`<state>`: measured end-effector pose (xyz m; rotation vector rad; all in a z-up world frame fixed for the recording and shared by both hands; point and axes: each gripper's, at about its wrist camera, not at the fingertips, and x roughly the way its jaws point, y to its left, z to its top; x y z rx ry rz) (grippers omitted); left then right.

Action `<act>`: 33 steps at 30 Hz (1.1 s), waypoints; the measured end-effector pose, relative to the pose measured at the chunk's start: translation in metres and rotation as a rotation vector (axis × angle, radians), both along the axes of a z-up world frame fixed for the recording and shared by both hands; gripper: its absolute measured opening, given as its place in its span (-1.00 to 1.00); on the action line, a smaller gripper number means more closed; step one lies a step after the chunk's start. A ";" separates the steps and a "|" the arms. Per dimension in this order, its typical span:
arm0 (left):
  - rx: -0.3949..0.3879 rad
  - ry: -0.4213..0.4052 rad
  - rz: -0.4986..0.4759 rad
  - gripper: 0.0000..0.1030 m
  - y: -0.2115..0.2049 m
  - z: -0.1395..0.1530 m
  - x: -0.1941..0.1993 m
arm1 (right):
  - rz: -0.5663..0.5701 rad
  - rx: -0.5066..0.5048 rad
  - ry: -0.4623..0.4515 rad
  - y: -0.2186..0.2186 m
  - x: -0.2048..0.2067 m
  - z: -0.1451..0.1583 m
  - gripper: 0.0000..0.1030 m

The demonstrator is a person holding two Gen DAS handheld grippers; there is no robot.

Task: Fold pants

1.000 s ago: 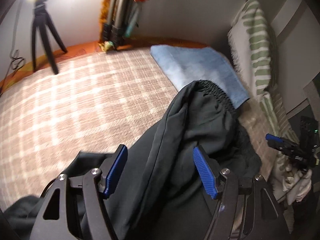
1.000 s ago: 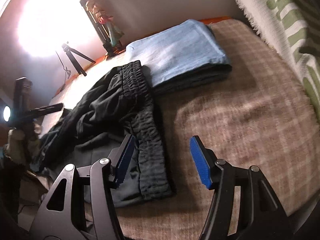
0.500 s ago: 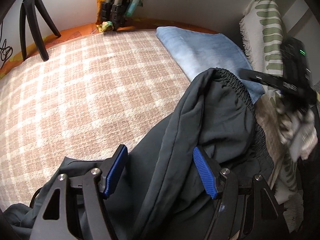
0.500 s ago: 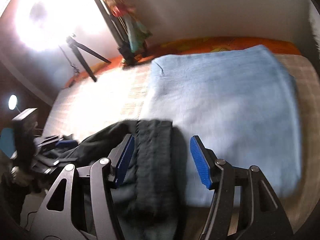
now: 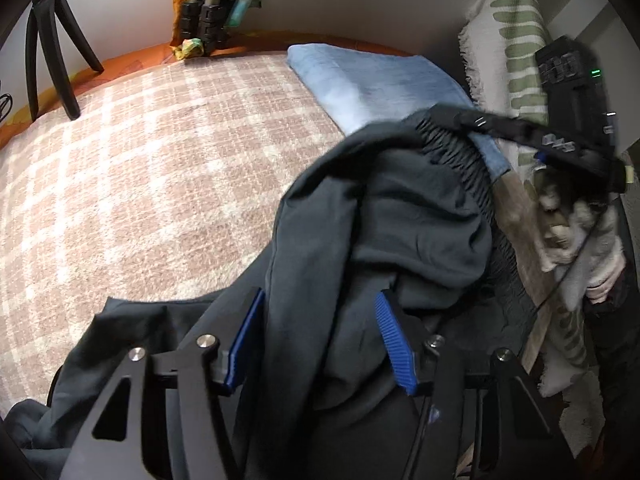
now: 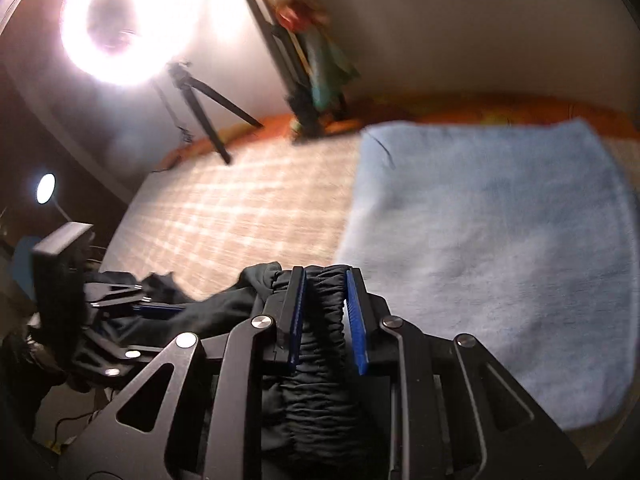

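Note:
Dark grey pants (image 5: 384, 216) lie crumpled on a plaid bed cover (image 5: 152, 168). My left gripper (image 5: 320, 336) is open, its blue pads either side of a fold of the pants fabric. My right gripper (image 6: 325, 312) is shut on the pants' elastic waistband (image 6: 326, 292), which bunches between its pads. In the left wrist view the right gripper (image 5: 440, 118) reaches in from the right and holds the waistband (image 5: 452, 152) at the far end of the pants. In the right wrist view the left gripper (image 6: 160, 306) shows at the left over the dark fabric.
A folded light blue towel (image 6: 500, 248) lies on the bed just beyond the waistband; it also shows in the left wrist view (image 5: 376, 80). A green-striped white pillow (image 5: 516, 40) stands at the right. Tripods (image 5: 52, 40) and a bright ring light (image 6: 132, 20) stand behind the bed.
My right gripper moved in over the waistband and closed on it. My left gripper stayed open around the pants fabric, shifting slightly forward.

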<state>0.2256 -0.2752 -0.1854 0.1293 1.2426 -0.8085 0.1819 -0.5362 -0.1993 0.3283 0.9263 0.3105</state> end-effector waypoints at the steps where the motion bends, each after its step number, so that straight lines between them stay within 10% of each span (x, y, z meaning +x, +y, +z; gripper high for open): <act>1: 0.004 -0.002 0.000 0.06 0.001 0.001 -0.001 | 0.005 -0.011 -0.008 0.002 -0.003 0.005 -0.59; 9: -0.008 -0.029 -0.042 0.06 0.011 0.008 -0.017 | 0.005 -0.028 -0.057 0.005 -0.030 0.027 -0.81; 19: -0.077 -0.046 -0.078 -0.61 0.023 0.005 -0.026 | 0.051 -0.138 -0.051 0.013 -0.031 0.030 -0.82; 33: -0.097 -0.085 -0.172 -0.89 0.032 0.017 -0.070 | -0.031 -0.077 -0.108 -0.005 -0.159 0.041 -0.87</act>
